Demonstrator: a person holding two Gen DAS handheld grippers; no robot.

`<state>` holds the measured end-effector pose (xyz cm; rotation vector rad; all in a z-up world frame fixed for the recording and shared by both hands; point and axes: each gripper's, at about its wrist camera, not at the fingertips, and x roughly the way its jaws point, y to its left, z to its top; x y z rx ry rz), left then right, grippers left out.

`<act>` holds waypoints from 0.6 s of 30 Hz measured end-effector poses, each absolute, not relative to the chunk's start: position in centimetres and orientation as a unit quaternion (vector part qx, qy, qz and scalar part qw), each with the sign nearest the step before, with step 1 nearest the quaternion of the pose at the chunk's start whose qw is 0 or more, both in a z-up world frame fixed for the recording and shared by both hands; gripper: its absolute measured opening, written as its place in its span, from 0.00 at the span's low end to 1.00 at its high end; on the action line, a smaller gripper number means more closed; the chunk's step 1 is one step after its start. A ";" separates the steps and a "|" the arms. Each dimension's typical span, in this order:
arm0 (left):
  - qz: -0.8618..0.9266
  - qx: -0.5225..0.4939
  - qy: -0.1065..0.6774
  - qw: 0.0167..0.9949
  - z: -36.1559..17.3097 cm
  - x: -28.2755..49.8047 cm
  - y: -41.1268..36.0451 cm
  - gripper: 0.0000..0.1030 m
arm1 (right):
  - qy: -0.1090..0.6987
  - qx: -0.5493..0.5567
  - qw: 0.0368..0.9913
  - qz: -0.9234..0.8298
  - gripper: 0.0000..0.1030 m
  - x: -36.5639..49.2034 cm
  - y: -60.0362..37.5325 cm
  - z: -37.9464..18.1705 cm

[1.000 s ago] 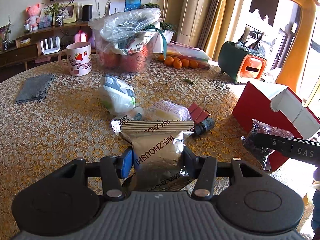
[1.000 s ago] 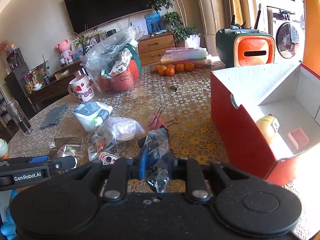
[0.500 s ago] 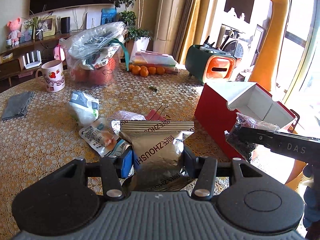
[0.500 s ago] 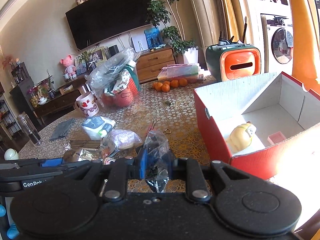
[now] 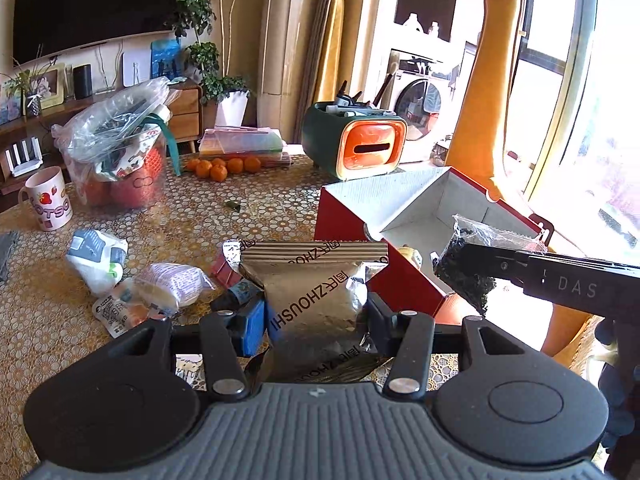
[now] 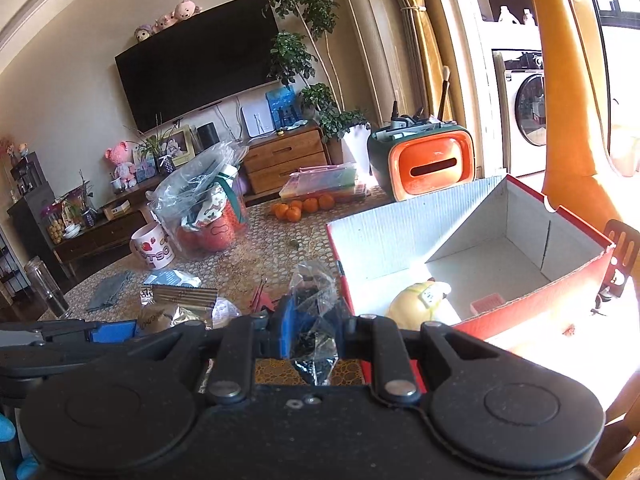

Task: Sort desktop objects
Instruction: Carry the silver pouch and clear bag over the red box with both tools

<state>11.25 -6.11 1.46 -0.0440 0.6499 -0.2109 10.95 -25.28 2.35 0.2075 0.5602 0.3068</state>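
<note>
My left gripper [image 5: 316, 312] is shut on a gold foil pouch [image 5: 316, 280] printed with dark letters, held above the table. My right gripper [image 6: 314, 328] is shut on a small clear packet of dark bits [image 6: 314, 312]; the left wrist view shows that packet [image 5: 466, 276] hanging over the near corner of the red box [image 5: 384, 276]. The box [image 6: 472, 324] is open, white inside, and holds a yellow round toy [image 6: 416, 300] and a small pink piece [image 6: 486, 304]. The left gripper [image 6: 108, 330] with the pouch [image 6: 176, 308] appears at the lower left of the right wrist view.
On the lace tablecloth lie a white-and-blue packet [image 5: 96, 260], a wrapped snack [image 5: 172, 284] and red binder clips [image 5: 226, 270]. Farther back stand a strawberry mug [image 5: 46, 200], a bagged fruit tub [image 5: 120, 156], oranges [image 5: 220, 166] and a green-orange organiser [image 5: 356, 146].
Both grippers have risen and swung right toward the red box, each keeping its packet. The box now shows nearer and more from above, its inside visible.
</note>
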 end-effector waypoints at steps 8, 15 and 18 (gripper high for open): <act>-0.131 0.006 0.316 0.940 1.9 12.8 -10.0 0.49 | 0.266 0.100 0.950 0.129 0.19 11.5 -28.5 2.5; -0.153 0.026 0.324 0.933 1.8 15.0 -13.4 0.49 | 0.269 0.099 0.952 0.106 0.19 12.8 -31.5 2.2; -0.163 0.039 0.326 0.930 1.8 16.1 -14.9 0.49 | 0.270 0.094 0.953 0.099 0.19 13.6 -32.6 2.1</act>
